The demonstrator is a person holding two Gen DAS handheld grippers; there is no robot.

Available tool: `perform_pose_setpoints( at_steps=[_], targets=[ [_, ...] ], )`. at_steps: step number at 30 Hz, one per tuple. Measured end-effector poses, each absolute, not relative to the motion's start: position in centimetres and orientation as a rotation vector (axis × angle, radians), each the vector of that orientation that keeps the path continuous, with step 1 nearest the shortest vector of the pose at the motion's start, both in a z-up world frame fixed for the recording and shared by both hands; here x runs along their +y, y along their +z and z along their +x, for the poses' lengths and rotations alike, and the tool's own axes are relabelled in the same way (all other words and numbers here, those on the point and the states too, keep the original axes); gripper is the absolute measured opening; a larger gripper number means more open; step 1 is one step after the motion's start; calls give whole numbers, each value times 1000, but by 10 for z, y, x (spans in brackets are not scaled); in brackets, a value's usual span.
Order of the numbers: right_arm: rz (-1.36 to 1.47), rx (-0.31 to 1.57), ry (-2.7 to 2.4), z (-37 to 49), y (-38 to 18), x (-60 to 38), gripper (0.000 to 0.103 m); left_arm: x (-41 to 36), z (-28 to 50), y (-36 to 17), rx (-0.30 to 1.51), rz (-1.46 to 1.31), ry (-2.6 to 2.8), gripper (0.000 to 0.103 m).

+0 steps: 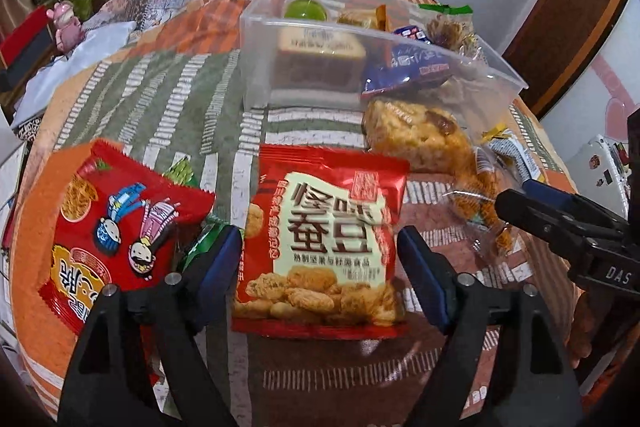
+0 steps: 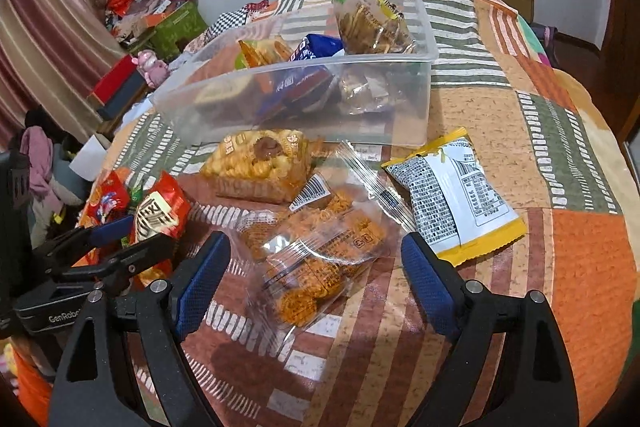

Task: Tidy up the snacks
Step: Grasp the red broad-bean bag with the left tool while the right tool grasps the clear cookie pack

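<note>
A clear plastic bin stands on the patchwork cloth and holds several snack packs. My left gripper is open, its fingers on either side of a red broad-bean snack bag that lies on the cloth. My right gripper is open around a clear pack of orange crackers. The right gripper also shows at the right of the left wrist view, and the left gripper at the left of the right wrist view.
A red noodle-snack bag lies left of the bean bag. A puffed rice cake pack lies in front of the bin. A yellow and white packet lies to the right. Boxes and a pink toy stand beyond the table.
</note>
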State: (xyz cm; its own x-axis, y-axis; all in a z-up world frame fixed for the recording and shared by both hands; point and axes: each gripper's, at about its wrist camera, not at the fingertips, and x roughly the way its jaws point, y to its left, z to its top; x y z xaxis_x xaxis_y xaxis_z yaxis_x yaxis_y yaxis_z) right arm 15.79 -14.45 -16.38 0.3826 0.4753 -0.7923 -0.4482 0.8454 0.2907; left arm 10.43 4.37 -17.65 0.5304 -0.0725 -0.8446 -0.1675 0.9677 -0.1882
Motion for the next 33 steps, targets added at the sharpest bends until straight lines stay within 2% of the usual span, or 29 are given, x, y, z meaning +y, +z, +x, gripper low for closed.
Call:
perform_pose_setpoints(
  at_steps=[10,13,21,27,28,33],
  targets=[
    [60,1070,631,149,-171,-147,86,38,110,-185,1003,-238,55,81],
    [62,1077,615,155,-175,-144,86,38,111,-186,990,-219,69,75],
    [96,1084,594,176,-179,-133,86,41,108,-185,967,-231,44,72],
    [130,1068,575,182,-178,-139,67,43,105,-180,952,-246,39,72],
    [116,1061,561,181,-178,-140,52,44,105,-179,948,-249,38,71],
    [120,1042,570,175,-176,-146,42,42,102,-167,917,-249,32,71]
  ],
)
